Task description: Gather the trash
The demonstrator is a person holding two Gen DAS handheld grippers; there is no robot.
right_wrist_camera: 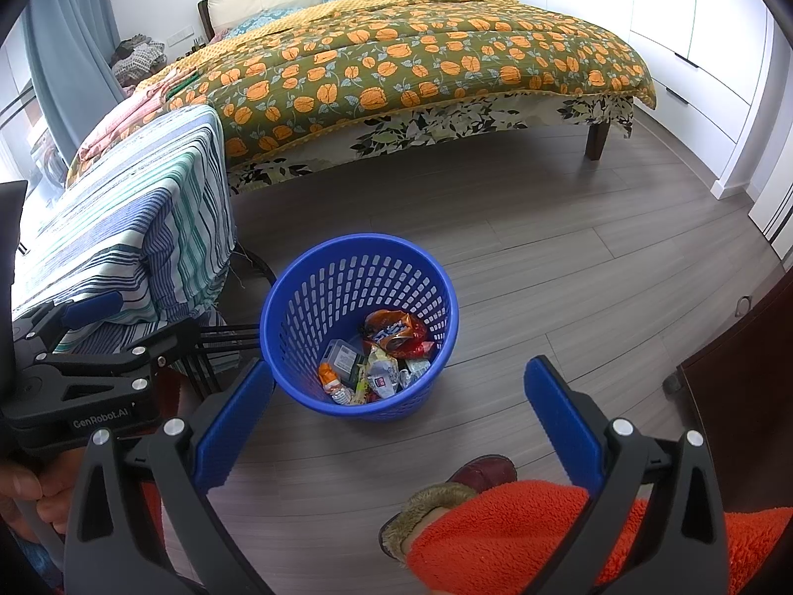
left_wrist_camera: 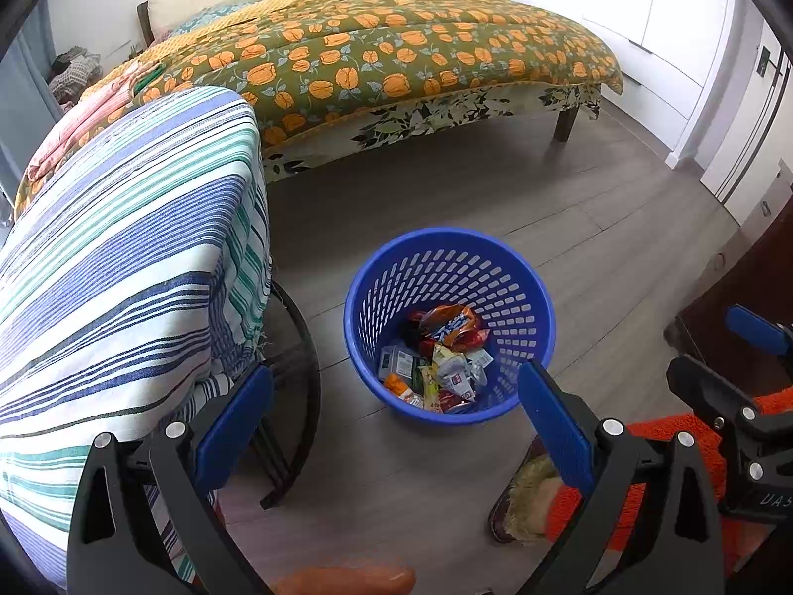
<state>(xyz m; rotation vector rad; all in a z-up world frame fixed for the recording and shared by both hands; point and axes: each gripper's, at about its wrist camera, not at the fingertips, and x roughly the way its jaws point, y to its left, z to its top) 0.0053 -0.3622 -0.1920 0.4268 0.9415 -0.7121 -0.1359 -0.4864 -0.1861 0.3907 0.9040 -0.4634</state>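
Left gripper [left_wrist_camera: 396,401] and right gripper [right_wrist_camera: 399,396] hang side by side above the floor [right_wrist_camera: 570,267], both angled down toward the bin [right_wrist_camera: 362,317], blue padded jaws spread wide and holding nothing. The bin is round blue perforated plastic, standing upright on grey wood-grain planks beside a striped woven cloth [right_wrist_camera: 148,218]. Crinkled foil and plastic wrappers [right_wrist_camera: 381,357] lie heaped at its bottom.

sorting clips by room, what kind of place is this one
Almost certainly a home bedroom. A made bed with a flowered quilt fills the back, white wardrobe doors line the far wall, and a blue basket holding wrappers stands on the wood-look floor.
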